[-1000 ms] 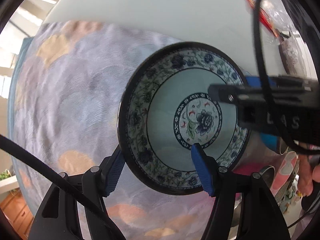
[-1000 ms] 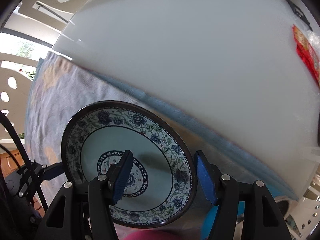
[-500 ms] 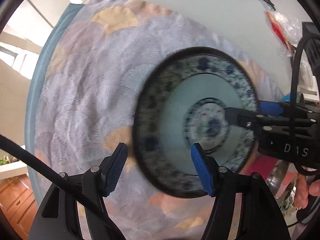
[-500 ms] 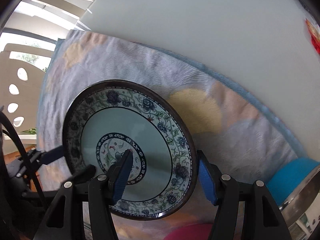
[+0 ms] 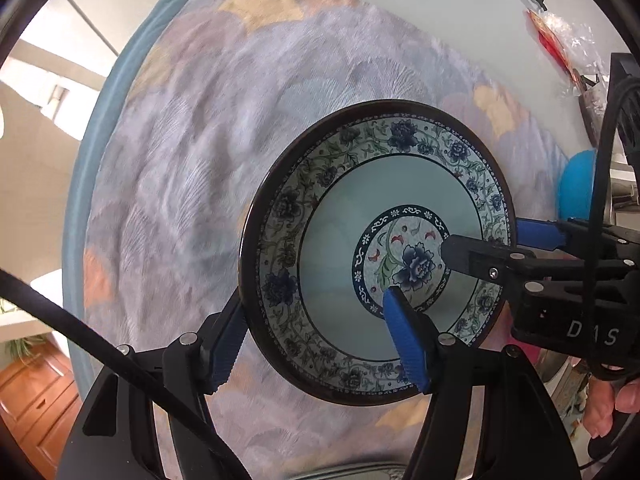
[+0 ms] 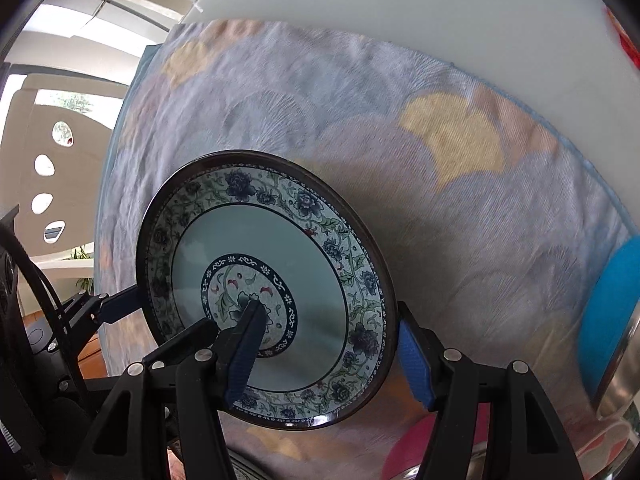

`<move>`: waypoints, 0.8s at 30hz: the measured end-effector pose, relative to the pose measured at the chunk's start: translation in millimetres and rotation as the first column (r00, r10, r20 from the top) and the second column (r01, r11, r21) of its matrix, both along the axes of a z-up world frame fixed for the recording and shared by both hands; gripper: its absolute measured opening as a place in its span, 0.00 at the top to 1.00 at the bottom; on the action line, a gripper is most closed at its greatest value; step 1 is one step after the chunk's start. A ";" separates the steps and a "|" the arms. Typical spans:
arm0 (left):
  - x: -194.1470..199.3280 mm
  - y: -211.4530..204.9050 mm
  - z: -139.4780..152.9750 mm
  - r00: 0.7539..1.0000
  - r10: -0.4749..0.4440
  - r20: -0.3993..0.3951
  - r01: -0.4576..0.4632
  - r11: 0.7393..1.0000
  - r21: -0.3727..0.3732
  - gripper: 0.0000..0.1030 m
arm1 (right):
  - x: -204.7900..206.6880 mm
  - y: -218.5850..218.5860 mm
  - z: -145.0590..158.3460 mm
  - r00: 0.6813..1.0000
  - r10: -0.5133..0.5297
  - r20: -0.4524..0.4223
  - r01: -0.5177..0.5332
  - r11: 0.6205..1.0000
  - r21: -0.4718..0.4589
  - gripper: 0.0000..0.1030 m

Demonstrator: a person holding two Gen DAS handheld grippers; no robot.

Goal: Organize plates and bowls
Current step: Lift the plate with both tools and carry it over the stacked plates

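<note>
Left wrist view first: we have the left gripper [image 5: 316,332] clamped on the floral plate [image 5: 344,236], one blue pad behind the dark rim at about 8 o'clock, the other pressed on the painted inner face near the centre flower. At 3 o'clock on the same plate, the right gripper [image 5: 496,240] bites the opposite rim, one finger over the plate's face and a blue pad behind the edge. So both grippers are closed on the one plate, which we carry tilted and clear of the patterned cloth [image 5: 192,168] that covers the tabletop [image 5: 420,12]. A blue object [image 5: 576,196] sits at the cloth's 3 o'clock side; we cannot tell what it is. A red-and-clear packet [image 5: 560,40] lies at 1 o'clock on the bare tabletop.

Right wrist view agrees: the right gripper [image 6: 328,340] pinches the plate [image 6: 256,248] across its rim at about 4 o'clock, with the left gripper's pad [image 6: 120,304] holding at 9 o'clock. A shiny metal bowl's rim [image 6: 620,364] shows at 4 o'clock of this picture, and a pink item [image 6: 408,456] sits low at 5 o'clock.

We judge the step as the carry: the plate is lifted and not yet set down. Next we need a resting spot, a level plate, a matched descent by both hands, and release only once it is supported.
</note>
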State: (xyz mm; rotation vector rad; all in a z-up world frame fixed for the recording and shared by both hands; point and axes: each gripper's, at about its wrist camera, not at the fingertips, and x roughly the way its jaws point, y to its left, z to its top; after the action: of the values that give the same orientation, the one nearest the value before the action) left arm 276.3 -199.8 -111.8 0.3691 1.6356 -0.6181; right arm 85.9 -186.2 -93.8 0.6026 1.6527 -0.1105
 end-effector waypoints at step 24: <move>26.3 7.1 8.7 0.999 0.017 0.027 -0.017 1.000 0.020 0.38 | -3.3 17.2 22.1 0.999 0.031 0.015 -0.031 0.999 -0.014 0.39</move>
State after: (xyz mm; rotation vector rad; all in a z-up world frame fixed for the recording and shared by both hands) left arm 302.6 -192.7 -103.1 0.3761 1.6185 -0.5820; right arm 82.6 -169.0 -71.7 0.5659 1.6446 -0.0946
